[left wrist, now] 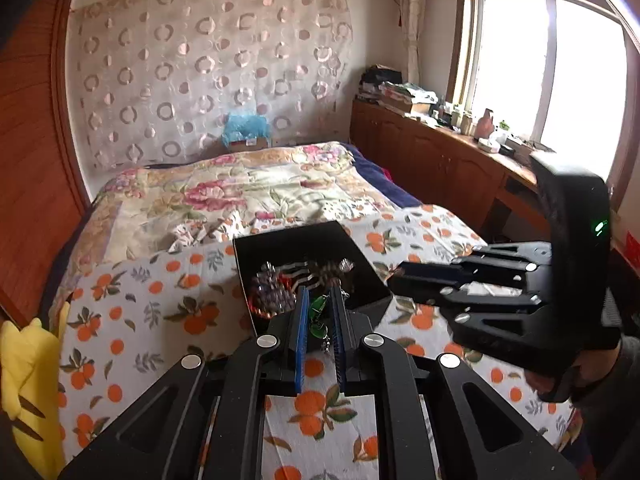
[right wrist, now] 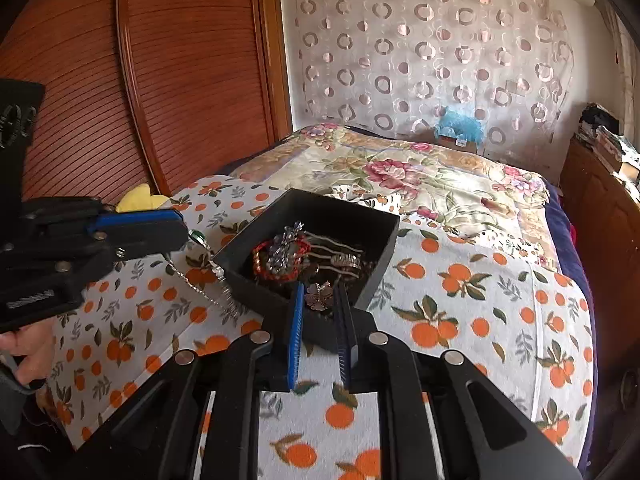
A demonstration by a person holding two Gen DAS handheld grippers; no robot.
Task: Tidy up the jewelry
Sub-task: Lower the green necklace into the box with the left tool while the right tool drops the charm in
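A black open box (left wrist: 360,280) (right wrist: 372,216) sits on the orange-print sheet and holds several pieces of jewelry: a red bracelet (right wrist: 280,256), a beaded silver piece (left wrist: 272,288), hair combs (right wrist: 340,252). My left gripper (left wrist: 320,312) (right wrist: 188,236) is shut on a green-stone pendant (left wrist: 319,312) (right wrist: 197,235) whose silver chain (right wrist: 220,280) hangs down by the box's near left corner. My right gripper (right wrist: 320,300) (left wrist: 394,276) is shut on a pink-silver flower brooch (right wrist: 319,296) just over the box's near edge.
A floral quilt (right wrist: 400,172) covers the far bed. A yellow plush (left wrist: 28,384) (right wrist: 140,200) lies at the left edge. A wooden wardrobe (right wrist: 140,80) stands left. A cluttered wooden cabinet (left wrist: 440,148) runs under the window at right.
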